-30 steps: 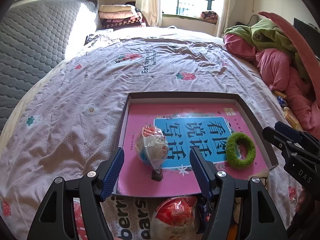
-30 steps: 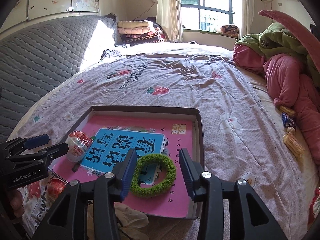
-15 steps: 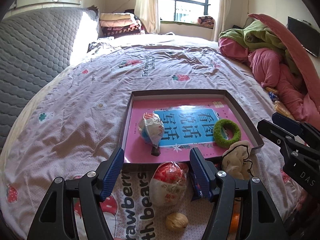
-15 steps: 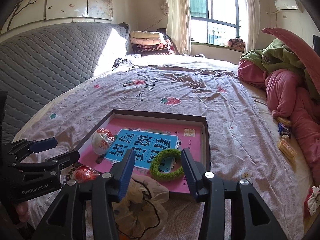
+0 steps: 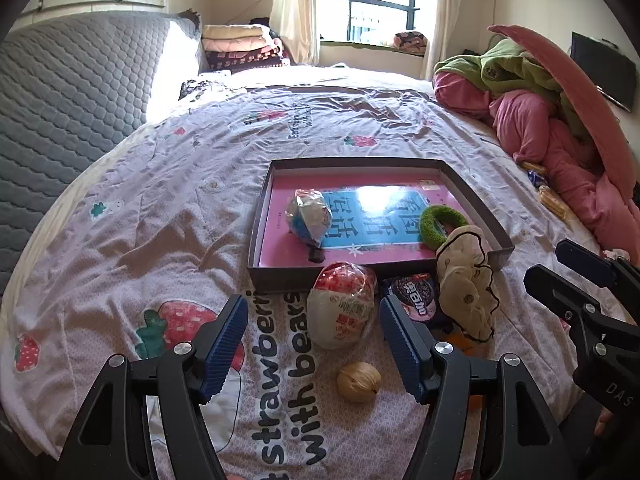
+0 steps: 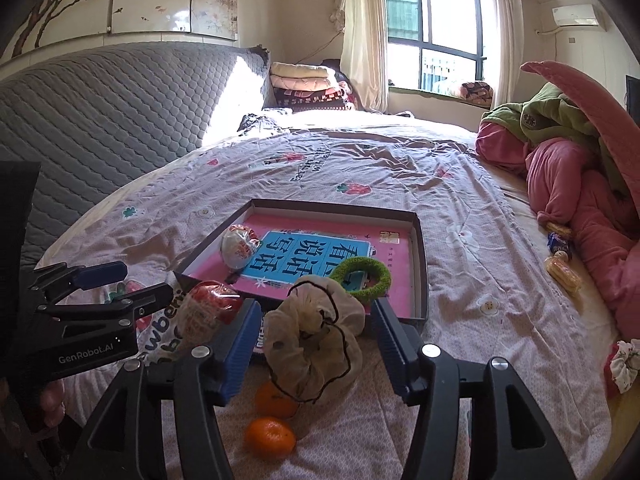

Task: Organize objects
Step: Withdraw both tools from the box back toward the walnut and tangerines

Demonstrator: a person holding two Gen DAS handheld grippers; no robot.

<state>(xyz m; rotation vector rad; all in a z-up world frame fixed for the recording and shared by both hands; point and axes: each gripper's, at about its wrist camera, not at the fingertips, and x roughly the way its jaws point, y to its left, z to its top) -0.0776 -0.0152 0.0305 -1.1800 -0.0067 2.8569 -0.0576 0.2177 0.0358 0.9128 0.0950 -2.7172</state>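
Sunlight is falling across a wide bed (image 5: 168, 240) covered with a strawberry-print sheet, and I am looking down both sets of tongs at a shallow dark tray (image 5: 276, 270) lying flat on it, lined with a pink and blue printed sheet.

Two things are already sitting inside: a clear-wrapped toy egg with blue inside (image 5: 309, 216) toward the left, and a green fuzzy ring (image 5: 430, 224) toward the near right corner. I am counting that as the part done.

More is waiting outside, just beside the tray's near wall: a red-and-white wrapped egg (image 5: 342, 306), a dark snack packet (image 5: 412, 292), a cream scrunchie with dark edging (image 6: 316, 340) leaning up against the wall, a walnut (image 5: 359, 376) nearer to me, and two tangerines (image 6: 270, 436) below the scrunchie. By my judgement, less than half is sorted.

My left tongs (image 5: 312, 344) are standing wide with nothing gripped; the red-and-white egg is showing between the fingers, but the pads are clear of it. My right tongs (image 6: 314, 352) are opening, and the scrunchie is lying between their fingers without either pad pressing on it. A few small snack packs (image 6: 562, 270) are lying well apart at the right, by the pink bedding, and I cannot tell whether they belong to the job.
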